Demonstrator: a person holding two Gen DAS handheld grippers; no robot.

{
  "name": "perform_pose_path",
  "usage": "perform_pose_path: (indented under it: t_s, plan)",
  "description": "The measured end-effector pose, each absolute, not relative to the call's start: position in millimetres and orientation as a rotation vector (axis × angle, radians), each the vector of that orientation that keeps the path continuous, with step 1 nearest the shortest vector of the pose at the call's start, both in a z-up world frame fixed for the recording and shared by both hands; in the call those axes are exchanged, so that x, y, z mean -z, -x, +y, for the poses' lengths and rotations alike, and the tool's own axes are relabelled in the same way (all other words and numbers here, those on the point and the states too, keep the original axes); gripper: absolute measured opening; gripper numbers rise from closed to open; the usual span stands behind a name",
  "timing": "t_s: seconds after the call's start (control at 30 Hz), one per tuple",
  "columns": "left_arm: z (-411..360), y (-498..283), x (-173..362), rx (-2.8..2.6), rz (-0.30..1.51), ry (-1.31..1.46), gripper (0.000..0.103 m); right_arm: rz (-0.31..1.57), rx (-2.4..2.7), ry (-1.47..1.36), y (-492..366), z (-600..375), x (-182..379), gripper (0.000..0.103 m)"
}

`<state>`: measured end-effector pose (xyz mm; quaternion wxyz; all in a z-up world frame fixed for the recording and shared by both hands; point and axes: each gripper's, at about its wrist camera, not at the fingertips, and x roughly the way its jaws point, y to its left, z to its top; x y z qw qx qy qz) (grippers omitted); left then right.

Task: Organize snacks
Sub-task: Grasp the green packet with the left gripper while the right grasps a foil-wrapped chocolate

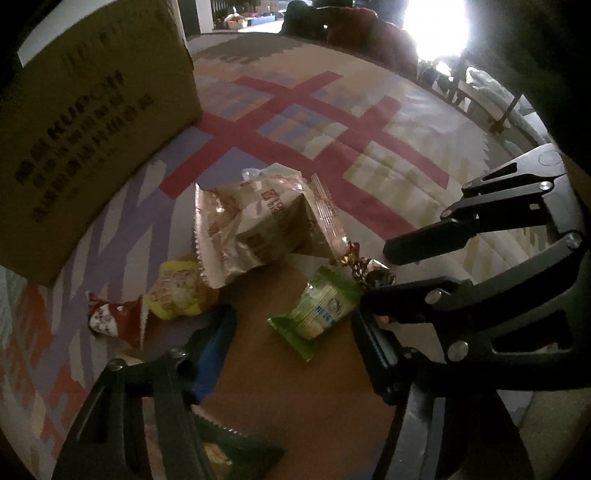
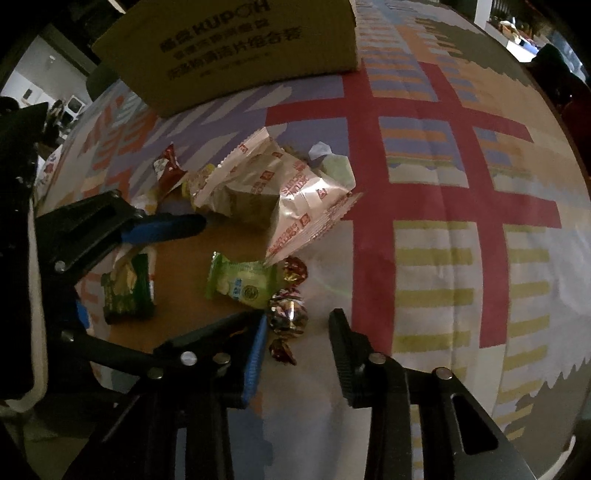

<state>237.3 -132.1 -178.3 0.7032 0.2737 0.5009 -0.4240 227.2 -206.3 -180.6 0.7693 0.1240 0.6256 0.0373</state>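
Dim, underexposed fisheye views with dark, curved edges: a blown-out window [image 1: 436, 29] glares far beyond the left gripper [image 1: 291, 354], whose near fingers look soft, shadowing the patterned tablecloth [image 2: 461, 206].

A printed cardboard box [image 2: 236, 48] stood far ahead of the grippers on the patterned tablecloth [image 2: 461, 206]; dim furniture [image 1: 354, 33] lay beyond.
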Motion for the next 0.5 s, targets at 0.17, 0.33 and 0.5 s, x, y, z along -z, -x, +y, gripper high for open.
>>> perform_pose_path:
  t_s: [0.17,0.33,0.5]
  plan:
    - [-134.8,-236.2,178.0,0.920,1.082,-0.621,0.045,1.350,-0.081,-0.266,-227.0,-207.5,181.3,0.023]
    - [-130.6,-242.3,176.0,0.893,1.114,-0.548,0.027,1.346,-0.080,-0.266,-225.2,-207.6,181.2,0.022]
    - [-124.4,-241.5,173.6,0.850,1.170,-0.484,0.026,1.346,-0.088,-0.274,-223.7,-209.8,179.3,0.022]
